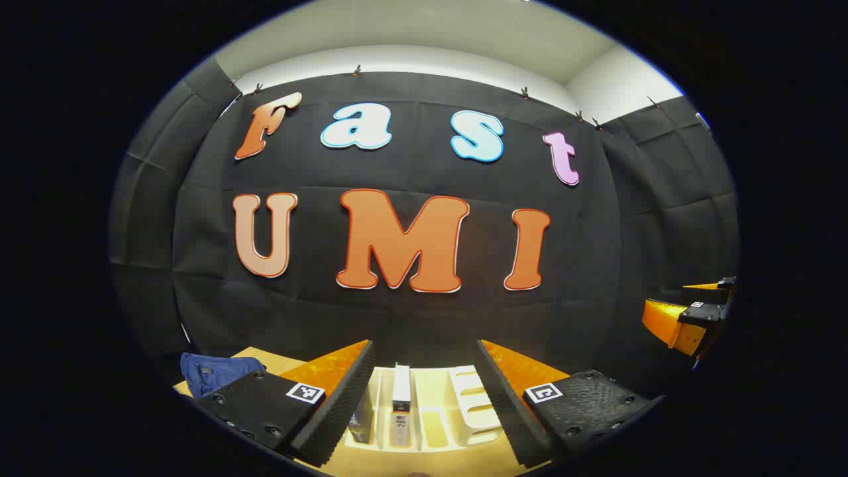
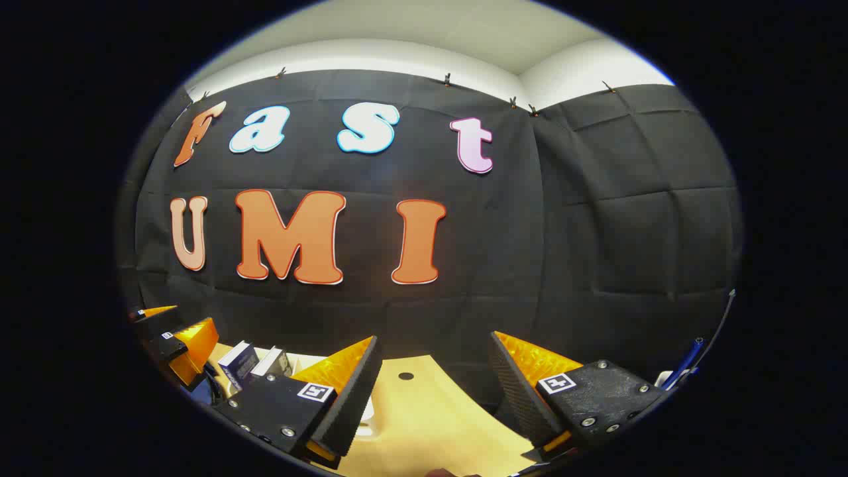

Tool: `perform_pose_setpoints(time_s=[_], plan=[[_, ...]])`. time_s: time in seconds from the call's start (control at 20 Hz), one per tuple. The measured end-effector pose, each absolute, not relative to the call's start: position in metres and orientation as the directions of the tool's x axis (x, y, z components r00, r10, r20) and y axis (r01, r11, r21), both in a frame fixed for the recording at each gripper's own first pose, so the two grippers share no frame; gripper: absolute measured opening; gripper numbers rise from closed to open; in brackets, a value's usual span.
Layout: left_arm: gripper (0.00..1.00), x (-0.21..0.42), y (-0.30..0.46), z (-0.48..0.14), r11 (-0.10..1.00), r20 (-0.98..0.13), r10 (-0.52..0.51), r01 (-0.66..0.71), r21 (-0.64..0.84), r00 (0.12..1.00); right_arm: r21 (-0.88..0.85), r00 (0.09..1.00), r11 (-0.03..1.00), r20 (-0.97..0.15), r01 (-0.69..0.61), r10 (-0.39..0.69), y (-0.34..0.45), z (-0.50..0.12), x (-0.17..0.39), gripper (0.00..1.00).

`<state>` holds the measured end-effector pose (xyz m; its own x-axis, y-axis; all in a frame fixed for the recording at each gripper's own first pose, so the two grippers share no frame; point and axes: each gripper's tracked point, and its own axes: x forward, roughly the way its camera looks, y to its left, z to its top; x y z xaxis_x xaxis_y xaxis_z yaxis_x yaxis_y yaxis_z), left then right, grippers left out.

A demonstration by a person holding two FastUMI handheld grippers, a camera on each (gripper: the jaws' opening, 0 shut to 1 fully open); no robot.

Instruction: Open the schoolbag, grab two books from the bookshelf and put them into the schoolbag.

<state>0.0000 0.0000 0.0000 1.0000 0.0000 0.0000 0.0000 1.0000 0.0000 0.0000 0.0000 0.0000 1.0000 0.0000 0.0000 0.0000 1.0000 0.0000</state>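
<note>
In the left gripper view, my left gripper point(image 1: 424, 344) is open and holds nothing. Below and between its fingers stands a white bookshelf point(image 1: 474, 404) with a dark book point(image 1: 361, 421) and a white-spined book point(image 1: 401, 404) upright in it. A blue schoolbag point(image 1: 218, 371) lies on the table to the left. The right gripper point(image 1: 692, 315) hovers at the far right. In the right gripper view, my right gripper point(image 2: 434, 338) is open over bare tabletop. The books point(image 2: 248, 361) and the left gripper point(image 2: 175, 338) sit at its lower left.
A light wooden table point(image 2: 424, 411) has a small dark hole point(image 2: 405, 375) near its back edge. The black cloth wall rises just behind it. A blue-tipped rod and a cable point(image 2: 689, 354) show at the lower right of the right gripper view.
</note>
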Motion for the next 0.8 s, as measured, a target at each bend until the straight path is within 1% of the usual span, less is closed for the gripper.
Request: perform_pose_setpoints(time_s=[0.15,0.2,0.25,0.45,0.5,0.55,0.6,0.65,0.7,0.75,0.8], plan=[[0.94,-0.006,0.039,0.005,1.000,-0.008,0.004,-0.004,0.003,1.000,-0.001,1.000,1.000,-0.025,0.000,0.000,0.027,0.000,-0.018,1.00],[0.94,-0.011,0.047,0.009,1.000,-0.009,0.007,-0.007,-0.003,1.000,-0.003,1.000,1.000,-0.029,-0.006,0.005,0.034,0.002,-0.023,0.96],[0.94,-0.015,0.055,0.015,1.000,-0.002,0.009,-0.009,-0.008,1.000,-0.004,1.000,1.000,-0.025,-0.012,0.012,0.041,0.007,-0.029,1.00],[0.94,-0.031,0.077,0.031,1.000,0.010,0.012,-0.012,-0.024,1.000,0.006,0.998,0.998,-0.020,-0.055,0.055,0.065,0.015,-0.050,1.00],[0.94,-0.034,0.081,0.034,0.999,0.014,0.012,-0.012,-0.030,1.000,0.008,0.998,0.998,-0.028,-0.060,0.060,0.070,0.013,-0.052,0.96],[0.94,-0.036,0.085,0.035,0.999,0.014,0.015,-0.015,-0.031,1.000,0.008,0.997,0.998,-0.045,-0.061,0.062,0.071,0.007,-0.053,1.00],[0.94,-0.038,0.087,0.033,1.000,0.013,0.016,-0.015,-0.025,1.000,0.014,0.996,0.997,-0.060,-0.070,0.071,0.075,0.001,-0.054,0.96],[0.94,-0.039,0.090,0.032,1.000,0.011,0.016,-0.016,-0.015,1.000,0.018,0.994,0.996,-0.070,-0.082,0.083,0.080,-0.002,-0.056,0.96],[0.94,-0.038,0.093,0.031,1.000,0.010,0.016,-0.016,-0.007,1.000,0.016,0.994,0.996,-0.072,-0.087,0.088,0.081,-0.005,-0.055,1.00],[0.94,-0.039,0.092,0.031,1.000,0.016,0.014,-0.014,0.001,1.000,0.012,0.994,0.996,-0.066,-0.089,0.090,0.080,-0.007,-0.052,0.96],[0.94,-0.037,0.096,0.027,1.000,0.016,0.023,-0.023,0.010,1.000,0.002,0.994,0.995,-0.057,-0.096,0.096,0.082,-0.008,-0.047,0.96]])
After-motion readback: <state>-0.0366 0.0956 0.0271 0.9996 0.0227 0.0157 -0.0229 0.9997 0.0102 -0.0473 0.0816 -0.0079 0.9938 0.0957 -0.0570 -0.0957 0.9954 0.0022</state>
